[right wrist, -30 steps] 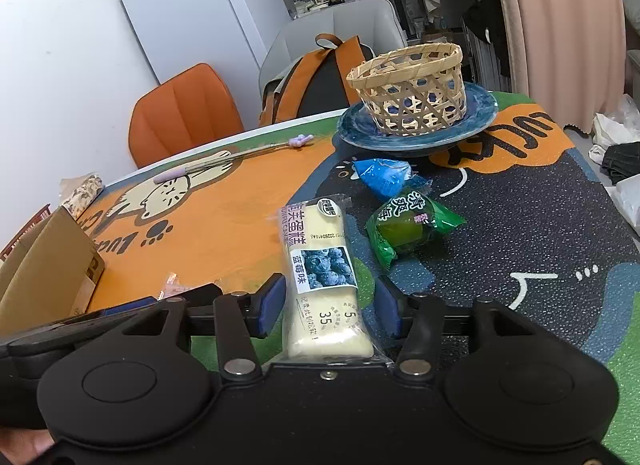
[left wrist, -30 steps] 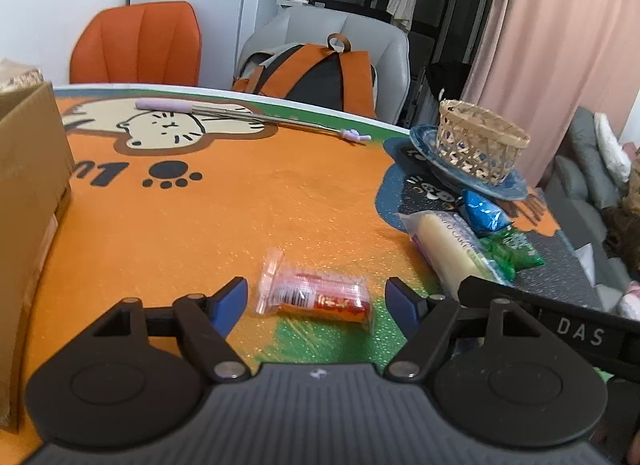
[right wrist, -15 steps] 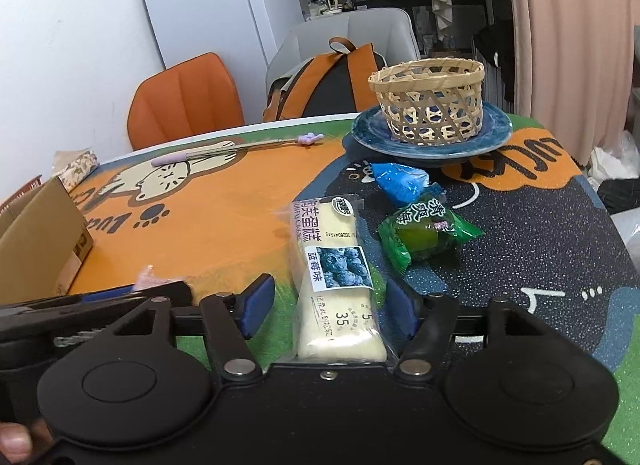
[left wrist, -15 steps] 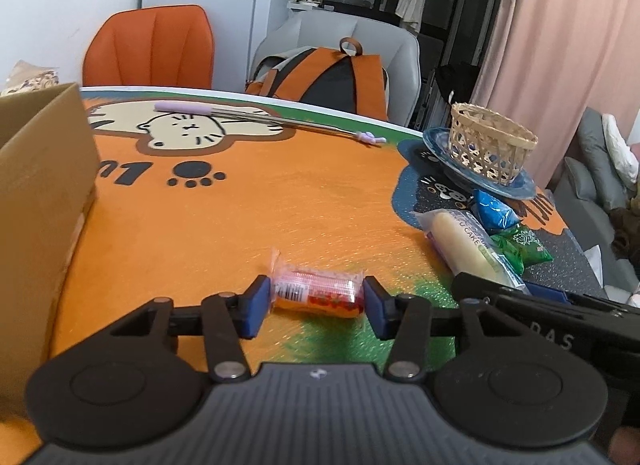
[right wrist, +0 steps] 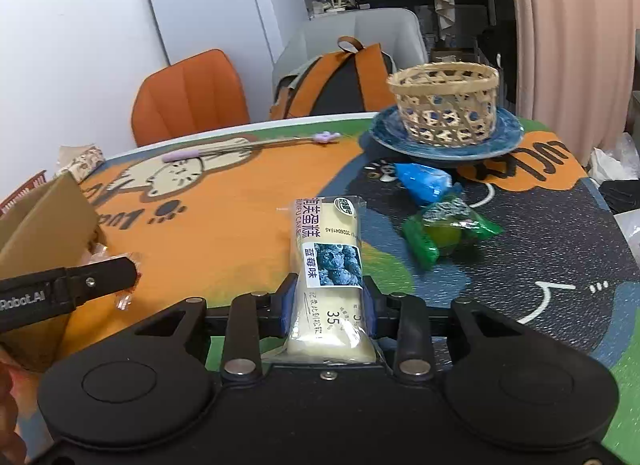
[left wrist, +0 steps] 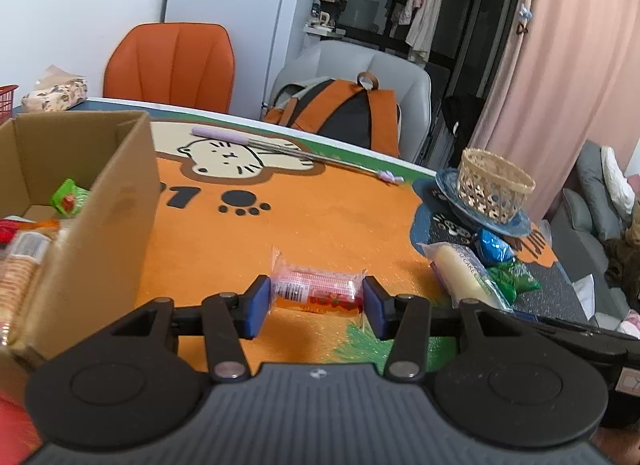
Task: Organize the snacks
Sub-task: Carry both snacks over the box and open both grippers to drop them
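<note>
My left gripper is shut on a small red snack packet, held lengthwise between the blue pads just above the orange mat. My right gripper is shut on a long cream blueberry cake bar, gripped near its lower end. The cake bar also shows in the left wrist view. A blue packet and a green packet lie on the dark part of the mat to the right. An open cardboard box holding several snacks stands at the left.
A woven basket sits on a blue plate at the back right. A purple-handled stick lies across the cat drawing. An orange chair and a grey chair with a backpack stand behind the table.
Both grippers have closed, the left on the red packet and the right on the cake bar. The left view has risen and now looks into the box.
</note>
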### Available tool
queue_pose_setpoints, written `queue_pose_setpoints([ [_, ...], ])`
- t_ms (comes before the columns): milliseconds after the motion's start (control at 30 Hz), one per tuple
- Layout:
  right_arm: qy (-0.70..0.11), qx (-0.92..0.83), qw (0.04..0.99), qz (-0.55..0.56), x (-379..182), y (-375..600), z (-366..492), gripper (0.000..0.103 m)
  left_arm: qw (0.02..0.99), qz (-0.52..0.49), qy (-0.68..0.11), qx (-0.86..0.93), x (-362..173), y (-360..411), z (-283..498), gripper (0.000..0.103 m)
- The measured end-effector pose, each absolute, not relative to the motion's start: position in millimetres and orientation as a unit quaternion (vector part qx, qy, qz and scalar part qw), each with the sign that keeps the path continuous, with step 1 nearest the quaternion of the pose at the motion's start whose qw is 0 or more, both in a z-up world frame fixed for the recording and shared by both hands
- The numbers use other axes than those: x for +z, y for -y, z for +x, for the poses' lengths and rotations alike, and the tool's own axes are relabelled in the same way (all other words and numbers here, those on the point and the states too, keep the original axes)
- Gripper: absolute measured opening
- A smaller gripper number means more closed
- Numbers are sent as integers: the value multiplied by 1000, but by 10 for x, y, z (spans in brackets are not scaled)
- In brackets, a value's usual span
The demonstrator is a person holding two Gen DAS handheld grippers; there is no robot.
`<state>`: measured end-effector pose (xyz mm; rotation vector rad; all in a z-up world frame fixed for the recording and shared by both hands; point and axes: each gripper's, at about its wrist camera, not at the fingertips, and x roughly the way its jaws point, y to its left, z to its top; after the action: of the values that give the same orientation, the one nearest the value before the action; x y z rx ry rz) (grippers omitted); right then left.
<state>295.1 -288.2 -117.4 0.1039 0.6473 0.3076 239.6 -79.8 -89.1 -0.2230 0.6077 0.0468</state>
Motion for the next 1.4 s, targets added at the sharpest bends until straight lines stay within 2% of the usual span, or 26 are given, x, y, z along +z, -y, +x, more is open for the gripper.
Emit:
queue_pose_setpoints([
  [467,-276,185,942,58,-703,2590,2726,33,958,-129,-254,28,-517,563,2138,49],
  [933,-253,219,941,59,-464,2313,2562,33,964,-140,-221,44,-223,288,1890,49],
  [1400,-237,241,940,54,-280,1866,2443,33,962,-171,-199,77,-62,-390,1669,49],
])
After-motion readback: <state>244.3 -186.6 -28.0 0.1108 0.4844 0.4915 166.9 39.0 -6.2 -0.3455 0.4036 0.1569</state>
